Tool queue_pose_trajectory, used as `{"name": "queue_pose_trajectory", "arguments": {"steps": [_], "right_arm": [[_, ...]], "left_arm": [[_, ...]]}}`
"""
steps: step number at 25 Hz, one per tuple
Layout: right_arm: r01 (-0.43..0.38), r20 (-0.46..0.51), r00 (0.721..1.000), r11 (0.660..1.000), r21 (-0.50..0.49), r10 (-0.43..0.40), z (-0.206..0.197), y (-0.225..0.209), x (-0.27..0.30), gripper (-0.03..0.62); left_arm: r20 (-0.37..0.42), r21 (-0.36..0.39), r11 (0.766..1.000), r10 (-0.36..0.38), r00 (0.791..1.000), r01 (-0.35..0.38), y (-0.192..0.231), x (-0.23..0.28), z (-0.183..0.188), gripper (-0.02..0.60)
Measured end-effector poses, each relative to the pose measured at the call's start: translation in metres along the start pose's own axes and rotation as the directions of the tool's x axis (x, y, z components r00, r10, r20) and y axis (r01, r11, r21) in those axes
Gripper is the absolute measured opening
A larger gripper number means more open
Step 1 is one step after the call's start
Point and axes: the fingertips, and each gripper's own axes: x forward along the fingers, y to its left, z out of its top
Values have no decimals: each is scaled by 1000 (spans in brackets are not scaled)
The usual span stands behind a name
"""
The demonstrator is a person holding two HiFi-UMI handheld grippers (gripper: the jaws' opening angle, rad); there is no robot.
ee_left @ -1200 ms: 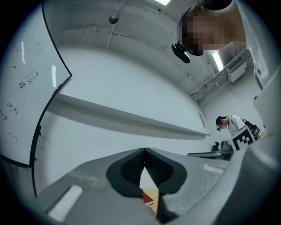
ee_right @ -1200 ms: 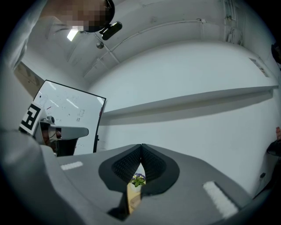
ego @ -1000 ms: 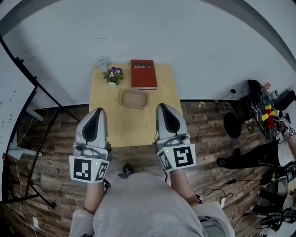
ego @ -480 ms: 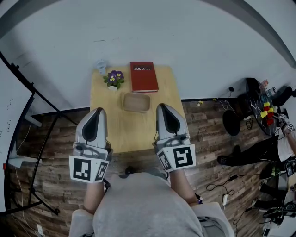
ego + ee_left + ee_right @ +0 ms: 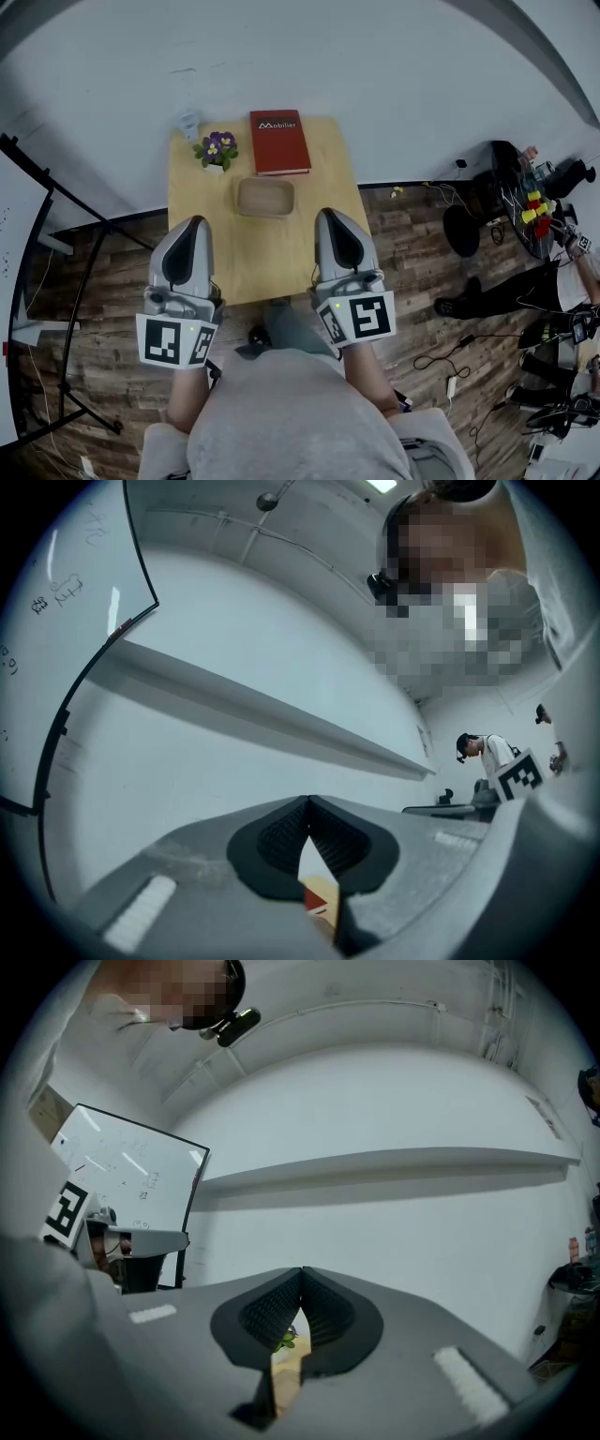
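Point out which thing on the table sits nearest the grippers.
The wooden tray, empty, in the middle of the table. The red book, flower pot and glass all stand behind it along the far edge.

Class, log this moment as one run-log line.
left gripper shut, empty; right gripper shut, empty; both by table edge; tray, book beyond

A plain white wall (image 5: 328, 56) fills the top of the head view and meets a dark wood-plank floor (image 5: 112, 309) that spreads across the lower half. A small light wooden table (image 5: 253, 262) stands against the wall at centre. A white whiteboard on a black stand (image 5: 11, 225) sits at the far left edge. In the right gripper view a long white ledge (image 5: 394, 1162) crosses mid-frame. A bright ceiling light (image 5: 380, 485) shows at the top of the left gripper view.
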Motion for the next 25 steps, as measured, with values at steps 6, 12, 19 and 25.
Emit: {"name": "queue_pose_trajectory", "arguments": {"steps": [6,12,19,25], "right_arm": [[-1,-23,1000,1000,7,2,-9,-12,17,0],[-7,-20,1000,1000,13,7,-8,-28,50,0],[-10,-33,999,1000,18,10,-15,-48,84,0],[-21,-79,997,999,47,25,-31,-63,111,0]], "left_arm": [[-15,-12,1000,-9,1000,9,1,21,-10,5],[-4,-7,1000,6,1000,-6,16,48,-10,5],[0,-5,1000,23,1000,-23,32,81,-15,5],[7,1,999,40,999,-40,44,101,-19,5]]}}
